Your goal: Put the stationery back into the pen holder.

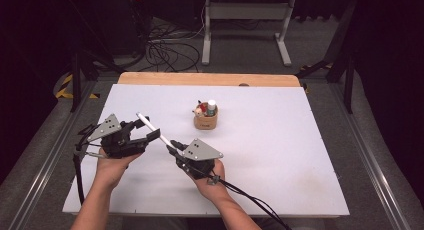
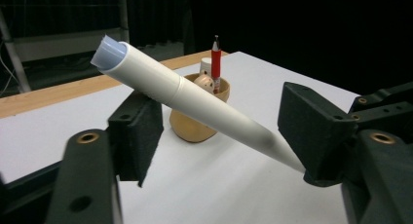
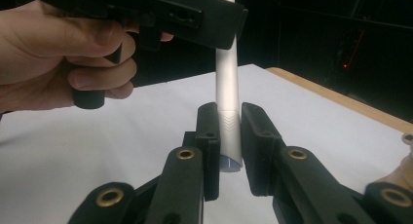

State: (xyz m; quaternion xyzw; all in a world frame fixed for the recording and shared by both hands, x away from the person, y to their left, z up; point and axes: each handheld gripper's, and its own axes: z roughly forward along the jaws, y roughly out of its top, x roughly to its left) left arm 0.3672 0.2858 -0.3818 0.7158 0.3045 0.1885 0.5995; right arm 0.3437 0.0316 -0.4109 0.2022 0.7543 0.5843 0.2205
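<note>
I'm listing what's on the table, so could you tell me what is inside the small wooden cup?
The wooden cup holds a red pen standing upright, a white-capped bottle and a small round, face-like figure. Its wall covers their lower parts and anything beneath them.

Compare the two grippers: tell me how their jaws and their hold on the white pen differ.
The right gripper has its jaws shut on the white pen, clamping one end; the left gripper has its jaws spread wide, with the pen lying across the gap. In the high view the left gripper sits nearer the pen's far end and the right gripper at its near end. Both are hand-held above the table.
</note>
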